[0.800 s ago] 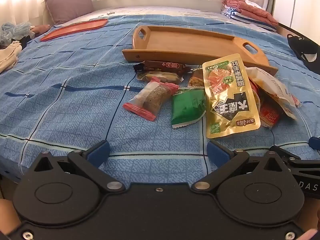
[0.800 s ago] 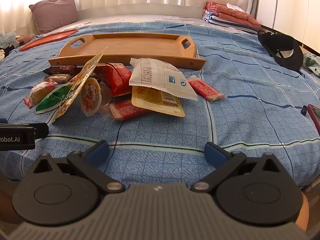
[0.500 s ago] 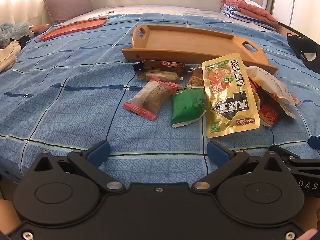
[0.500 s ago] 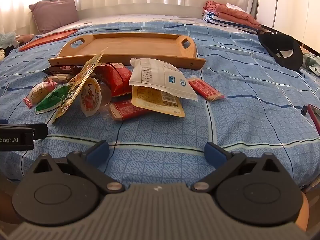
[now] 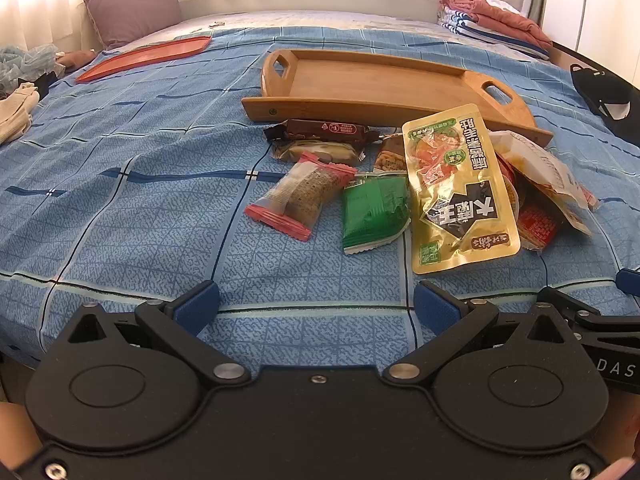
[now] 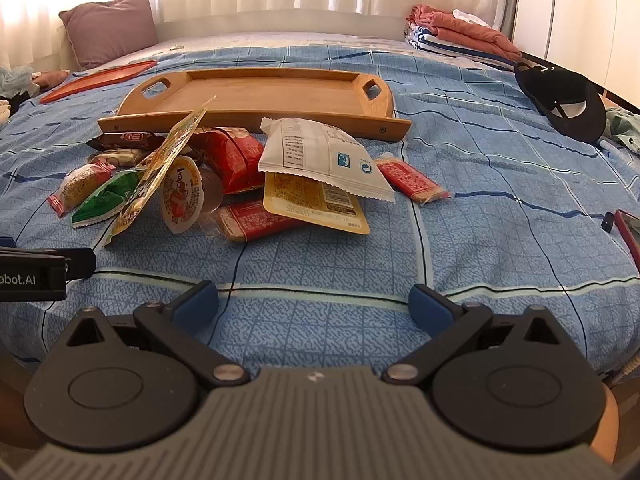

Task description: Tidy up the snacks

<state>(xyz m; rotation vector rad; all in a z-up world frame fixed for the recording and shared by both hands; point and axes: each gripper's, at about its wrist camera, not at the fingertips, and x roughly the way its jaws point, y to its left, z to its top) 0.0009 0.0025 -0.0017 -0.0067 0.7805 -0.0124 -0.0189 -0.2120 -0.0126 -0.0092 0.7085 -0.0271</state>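
Left tongs (image 5: 316, 306): black housing, blue pads, silver pivot screws. Right tongs (image 6: 314, 305): ribbed grey housing, black arms, blue pads.

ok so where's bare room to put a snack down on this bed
The wooden tray is empty. Bare bedspread lies left of the snack pile, and more between the red bar and black cap. Crowded along the tray's near rim.

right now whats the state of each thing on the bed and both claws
wooden tray: empty, flat on the bed
gold pouch: sealed, leaning on the pile
green packet: sealed, lying flat
white packet: sealed, back side up, on top of the pile
jelly cup: sealed, tipped on its side
black cap: upside down
left claw: open, empty
right claw: open, empty
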